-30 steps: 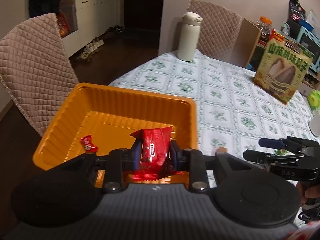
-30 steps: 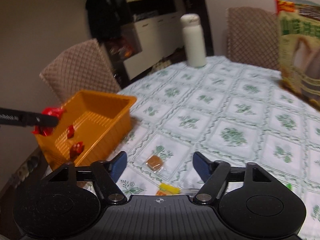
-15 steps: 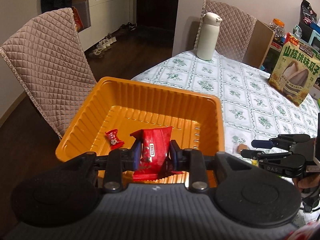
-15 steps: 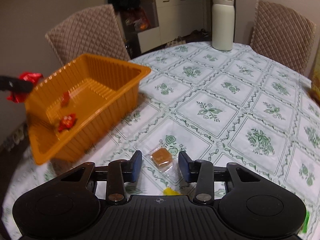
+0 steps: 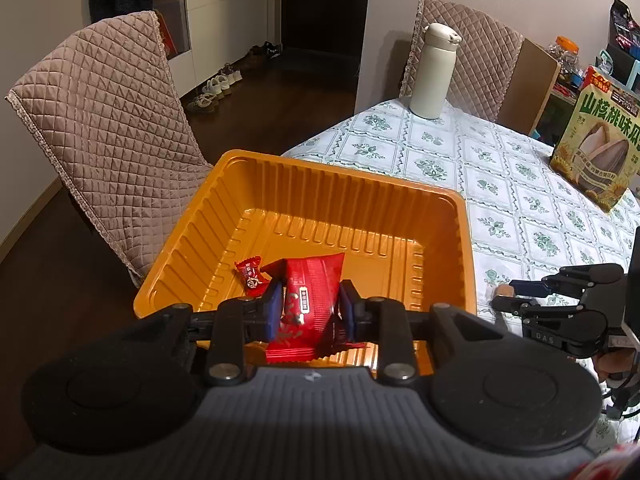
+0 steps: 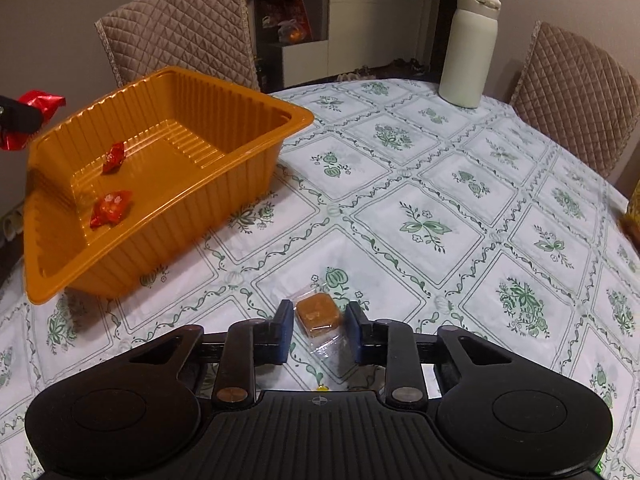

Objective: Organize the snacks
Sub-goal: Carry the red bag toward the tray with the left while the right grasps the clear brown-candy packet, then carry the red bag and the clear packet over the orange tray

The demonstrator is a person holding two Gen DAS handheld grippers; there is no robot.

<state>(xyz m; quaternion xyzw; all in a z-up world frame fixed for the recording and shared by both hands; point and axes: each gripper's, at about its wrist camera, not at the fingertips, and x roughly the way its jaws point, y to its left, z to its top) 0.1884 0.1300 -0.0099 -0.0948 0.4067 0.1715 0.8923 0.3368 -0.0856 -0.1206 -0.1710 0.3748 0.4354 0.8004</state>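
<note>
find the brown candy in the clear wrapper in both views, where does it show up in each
Left wrist: the brown candy peeks out at the right edge, on the tablecloth between the right gripper's jaws, just right of the orange tray.
Right wrist: the candy sits bottom centre between the jaws, on the tablecloth.
Shared landmark: the white bottle standing at the table's far side.

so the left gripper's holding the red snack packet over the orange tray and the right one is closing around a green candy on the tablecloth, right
Not green. The right wrist view shows the right gripper around a brown caramel-coloured candy in a clear wrapper on the tablecloth. The rest stands: the left gripper holds the red snack packet over the orange tray.
</note>
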